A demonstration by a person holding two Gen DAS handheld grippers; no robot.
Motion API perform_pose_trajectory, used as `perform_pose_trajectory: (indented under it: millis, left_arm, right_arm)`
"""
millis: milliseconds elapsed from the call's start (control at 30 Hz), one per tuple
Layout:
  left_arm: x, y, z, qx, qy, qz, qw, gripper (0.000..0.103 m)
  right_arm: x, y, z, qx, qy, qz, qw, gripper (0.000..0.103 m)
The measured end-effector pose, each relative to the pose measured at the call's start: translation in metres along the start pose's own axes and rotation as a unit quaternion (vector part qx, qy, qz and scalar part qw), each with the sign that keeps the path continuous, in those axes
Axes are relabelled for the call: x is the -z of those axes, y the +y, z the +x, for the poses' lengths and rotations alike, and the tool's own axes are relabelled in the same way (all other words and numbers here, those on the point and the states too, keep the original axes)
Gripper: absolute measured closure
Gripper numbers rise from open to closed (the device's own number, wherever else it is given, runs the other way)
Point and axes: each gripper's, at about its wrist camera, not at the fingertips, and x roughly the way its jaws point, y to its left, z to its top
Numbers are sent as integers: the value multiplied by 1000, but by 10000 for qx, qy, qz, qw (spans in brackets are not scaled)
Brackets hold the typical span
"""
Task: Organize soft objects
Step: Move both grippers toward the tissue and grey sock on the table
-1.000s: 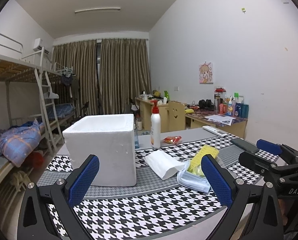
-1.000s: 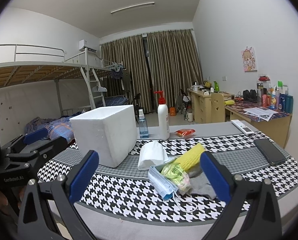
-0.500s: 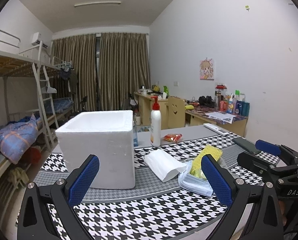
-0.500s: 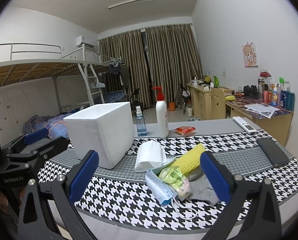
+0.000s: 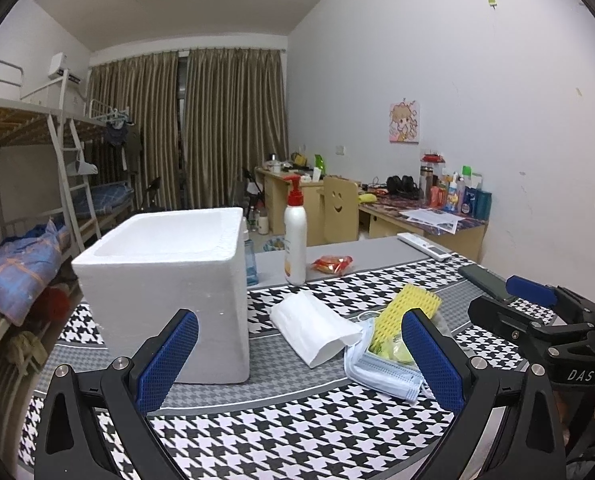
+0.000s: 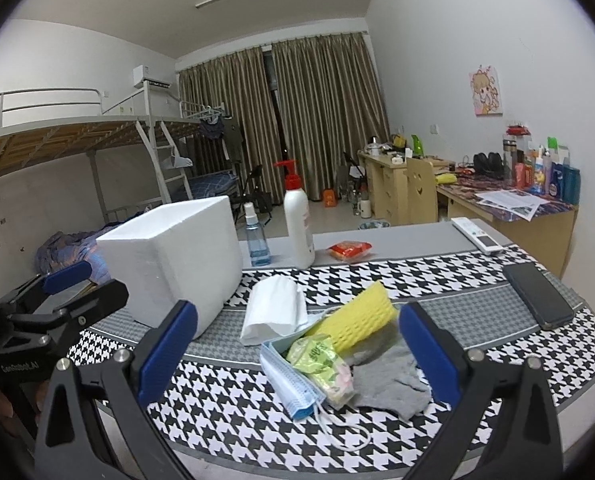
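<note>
A pile of soft things lies on the houndstooth tablecloth (image 6: pixel 437 280): a white tissue pack (image 6: pixel 275 308), a yellow foam net (image 6: pixel 357 318), a blue face mask (image 6: pixel 287 384), a green tissue packet (image 6: pixel 323 364) and a grey cloth (image 6: pixel 389 376). A white foam box (image 5: pixel 169 280) stands open-topped to their left. My left gripper (image 5: pixel 299 360) is open and empty, in front of the box and the pile. My right gripper (image 6: pixel 297 360) is open and empty, just before the pile. The tissue pack (image 5: pixel 313 330), foam net (image 5: pixel 409 310) and mask (image 5: pixel 381 372) also show in the left wrist view.
A white pump bottle (image 6: pixel 297 220), a blue spray bottle (image 6: pixel 255 236) and a red snack packet (image 6: pixel 349 250) stand behind the pile. A black phone (image 6: pixel 541 294) and a white remote (image 6: pixel 475 236) lie at the right. Bunk beds (image 6: pixel 77 140) and desks (image 6: pixel 497 208) fill the room behind.
Both grippers have moved closer to the table and tilted down a little; the box and the pile look larger. Both stay open and empty.
</note>
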Motion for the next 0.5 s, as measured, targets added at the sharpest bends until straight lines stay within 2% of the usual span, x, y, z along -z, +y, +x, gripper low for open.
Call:
perform_pose_trajectory:
  millis: [333,500]
  left_arm:
    - [-2,-6,28,64,320,-95,9994,1]
    - [-5,-10,37,16,350,-161,9993,1]
  right_arm:
    - [-1,-15,12,92,184,57,9998,1]
    - [0,-20,16,140,254,6,9996,1]
